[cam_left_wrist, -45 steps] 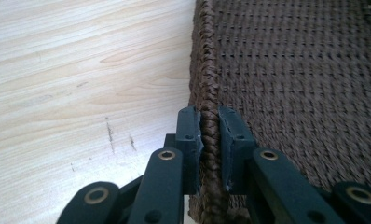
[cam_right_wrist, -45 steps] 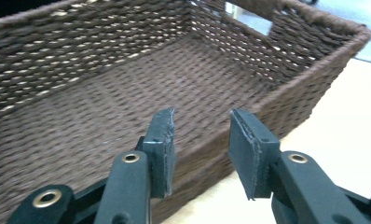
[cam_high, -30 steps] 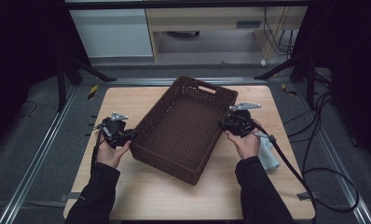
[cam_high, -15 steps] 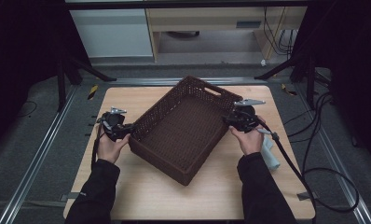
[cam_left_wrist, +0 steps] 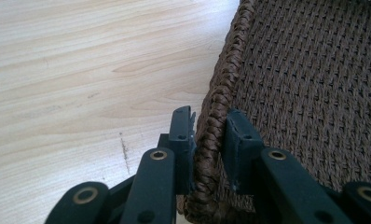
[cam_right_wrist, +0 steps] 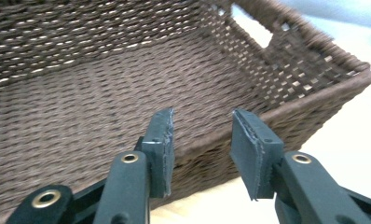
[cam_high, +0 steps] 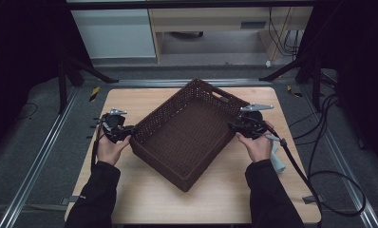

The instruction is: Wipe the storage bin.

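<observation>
A brown woven basket [cam_high: 187, 135] lies at an angle in the middle of the wooden table [cam_high: 130, 99], with nothing in it. My left gripper [cam_high: 130, 132] is at its left long side, and its jaws are shut on the braided rim [cam_left_wrist: 216, 107], one pad outside the wall and one inside. My right gripper [cam_high: 232, 126] sits at the right long side. In the right gripper view its jaws [cam_right_wrist: 201, 140] have just been opening and now stand apart. The basket's rim [cam_right_wrist: 286, 109] runs just beyond the pads and is not pinched.
A pale, tube-like object [cam_high: 276, 156] lies on the table by the right hand. A black cable [cam_high: 320, 190] trails off the right side to the floor. A metal frame borders the table, and cabinets stand at the back.
The basket has turned slightly clockwise on the table. The right gripper's jaws have come off the basket's rim, while the left gripper keeps its hold.
</observation>
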Action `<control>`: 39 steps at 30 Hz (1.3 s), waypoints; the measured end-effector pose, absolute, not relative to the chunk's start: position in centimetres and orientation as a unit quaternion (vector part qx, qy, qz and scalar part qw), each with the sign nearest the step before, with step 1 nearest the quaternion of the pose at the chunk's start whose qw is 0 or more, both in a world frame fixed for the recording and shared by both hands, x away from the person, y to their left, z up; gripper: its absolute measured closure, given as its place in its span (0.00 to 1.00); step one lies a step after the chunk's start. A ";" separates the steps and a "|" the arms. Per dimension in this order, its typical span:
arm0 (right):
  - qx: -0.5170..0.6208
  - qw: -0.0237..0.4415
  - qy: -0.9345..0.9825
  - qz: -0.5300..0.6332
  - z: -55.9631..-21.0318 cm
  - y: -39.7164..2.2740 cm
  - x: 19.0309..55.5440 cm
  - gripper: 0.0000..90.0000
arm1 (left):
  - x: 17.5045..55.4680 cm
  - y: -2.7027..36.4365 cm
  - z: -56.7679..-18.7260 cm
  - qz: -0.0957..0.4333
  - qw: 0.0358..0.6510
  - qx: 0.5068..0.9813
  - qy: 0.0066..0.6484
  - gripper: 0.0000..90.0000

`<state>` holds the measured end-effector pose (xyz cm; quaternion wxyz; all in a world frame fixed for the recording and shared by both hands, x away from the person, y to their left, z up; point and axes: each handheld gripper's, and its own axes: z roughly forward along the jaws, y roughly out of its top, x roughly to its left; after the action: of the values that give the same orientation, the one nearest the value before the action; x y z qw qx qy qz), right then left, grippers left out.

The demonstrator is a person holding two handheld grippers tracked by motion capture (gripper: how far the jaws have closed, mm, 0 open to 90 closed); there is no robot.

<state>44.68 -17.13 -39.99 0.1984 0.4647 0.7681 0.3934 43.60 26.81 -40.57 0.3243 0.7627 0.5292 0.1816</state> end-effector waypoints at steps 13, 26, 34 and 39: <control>0.480 0.206 0.758 0.391 -40.5 -17.3 44.8 0.64 | 43.6 27.0 -39.9 0.195 0.336 0.748 0.537 0.69; 0.475 0.212 0.763 0.384 -40.2 -17.3 42.3 0.64 | 40.9 26.4 -39.3 0.222 0.334 0.734 0.548 0.50; 0.469 0.212 0.762 0.393 -39.6 -17.6 42.3 0.63 | 41.8 27.0 -39.8 0.220 0.326 0.728 0.561 0.62; 0.478 0.234 0.744 0.404 -38.6 -18.9 42.5 0.61 | 42.5 27.2 -39.9 0.228 0.324 0.729 0.559 0.64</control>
<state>42.49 -18.87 -38.64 0.2337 0.4782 0.7437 0.4045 42.54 27.15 -39.88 0.3244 0.7287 0.5585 0.2276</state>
